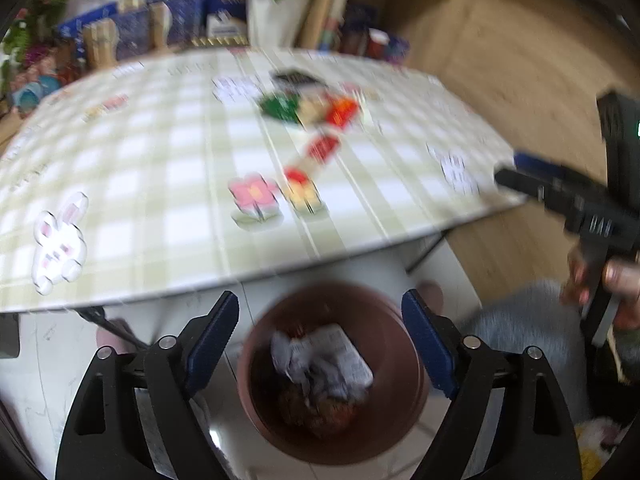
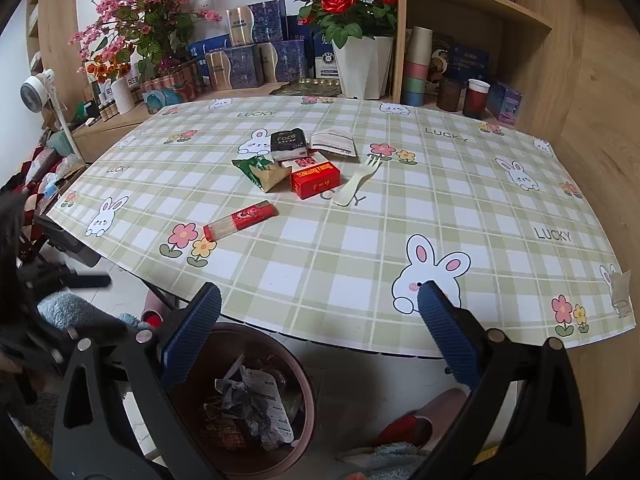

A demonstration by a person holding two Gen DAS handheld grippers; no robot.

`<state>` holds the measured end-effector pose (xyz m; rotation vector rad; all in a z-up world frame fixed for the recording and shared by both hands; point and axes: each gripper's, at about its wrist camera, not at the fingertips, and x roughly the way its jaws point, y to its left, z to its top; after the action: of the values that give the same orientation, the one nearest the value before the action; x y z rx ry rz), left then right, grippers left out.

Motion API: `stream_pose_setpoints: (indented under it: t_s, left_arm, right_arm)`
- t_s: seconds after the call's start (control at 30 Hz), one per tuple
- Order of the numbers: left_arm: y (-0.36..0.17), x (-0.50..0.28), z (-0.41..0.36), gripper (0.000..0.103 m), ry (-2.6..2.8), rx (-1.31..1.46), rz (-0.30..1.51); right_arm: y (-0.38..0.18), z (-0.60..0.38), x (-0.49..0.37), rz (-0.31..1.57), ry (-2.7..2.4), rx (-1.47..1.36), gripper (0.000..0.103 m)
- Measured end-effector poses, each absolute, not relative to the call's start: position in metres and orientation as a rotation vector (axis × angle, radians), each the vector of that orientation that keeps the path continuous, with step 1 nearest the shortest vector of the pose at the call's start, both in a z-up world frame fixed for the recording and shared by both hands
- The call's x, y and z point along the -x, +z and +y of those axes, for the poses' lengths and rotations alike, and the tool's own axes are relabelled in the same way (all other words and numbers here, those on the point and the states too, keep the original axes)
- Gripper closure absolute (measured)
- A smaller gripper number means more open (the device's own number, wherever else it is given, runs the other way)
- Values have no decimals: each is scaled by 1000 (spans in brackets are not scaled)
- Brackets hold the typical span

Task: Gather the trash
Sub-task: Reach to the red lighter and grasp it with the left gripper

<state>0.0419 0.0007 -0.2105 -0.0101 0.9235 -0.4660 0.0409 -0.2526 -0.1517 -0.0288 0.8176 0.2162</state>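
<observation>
A brown trash bin (image 1: 332,380) stands on the floor under the table's near edge, holding crumpled paper (image 1: 324,364); it also shows in the right wrist view (image 2: 248,404). My left gripper (image 1: 320,340) hangs open and empty right above the bin. My right gripper (image 2: 316,332) is open and empty over the table's near edge. On the table lie a red toothpick tube (image 2: 240,220), a red box (image 2: 314,178), a green wrapper (image 2: 260,170), a black tissue pack (image 2: 289,142), a white packet (image 2: 333,142) and a plastic fork (image 2: 358,182). The left wrist view is blurred.
The table has a green checked bunny cloth (image 2: 400,240). Behind it stand a white pot of red roses (image 2: 362,64), blue boxes (image 2: 256,60), cups (image 2: 478,96) and wooden shelves (image 2: 480,4). A fan (image 2: 38,88) stands at left. Slippers (image 2: 404,428) lie on the floor.
</observation>
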Motion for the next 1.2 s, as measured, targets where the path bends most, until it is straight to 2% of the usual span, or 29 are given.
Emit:
stream_pose_setpoints:
  t_s: [0.27,0.53,1.13,1.2]
  left_arm:
    - [-170,-61,25,16,-376,52,776]
    - [-153,-75,38,15,-348,53,727]
    - [-178,-119,0,15,-440,-18,811]
    - [-186,-130,-15,18,-474,-54,829]
  right_arm:
    - [-148,-255,-46,813,208,35,6]
    - [-147,-259,-54,814,192,36,6]
    - [-174,-279,-88,875,143,-13,6]
    - [-179,-280,-93,881,142,-17,6]
